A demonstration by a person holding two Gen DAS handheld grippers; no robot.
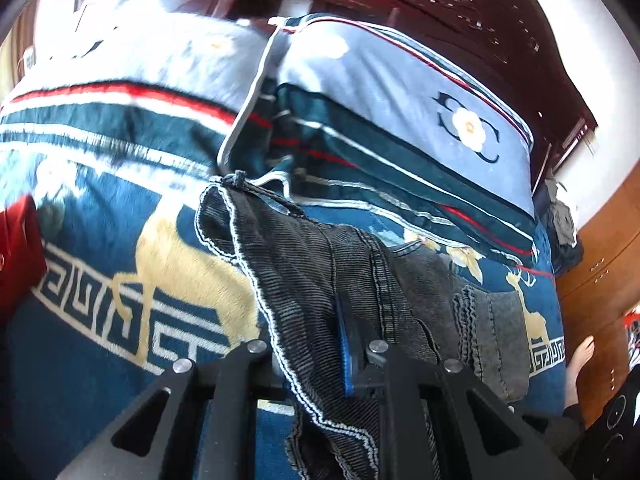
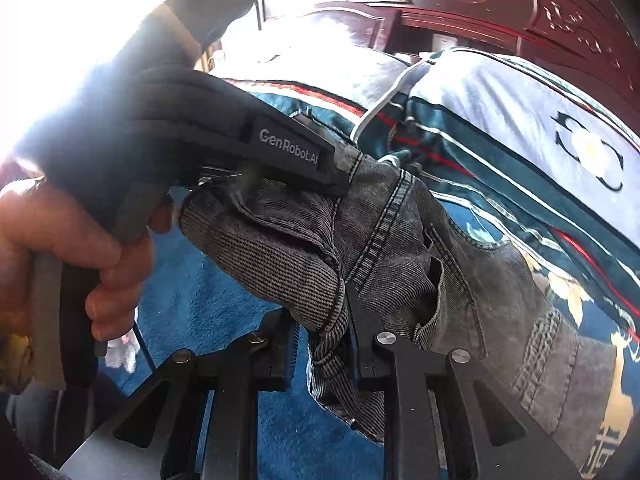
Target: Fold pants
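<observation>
- The dark grey faded denim pants (image 1: pixel 320 264), seams and white-stitched inner edges showing, hang bunched above the blue deer-patterned bed blanket (image 1: pixel 120 248).
- The left gripper (image 1: pixel 316 356) and the right gripper (image 2: pixel 324 344) each pinch a fold of the pants.
- Two blue-grey striped pillows (image 1: pixel 400 92) lie against the dark red carved headboard (image 2: pixel 500 8); open blanket spreads left.

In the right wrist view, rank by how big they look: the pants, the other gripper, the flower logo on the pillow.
1. pants, filling the middle of the frame
2. left gripper, though it sits near the camera, so its apparent size is inflated
3. flower logo, clearly smallest
</observation>
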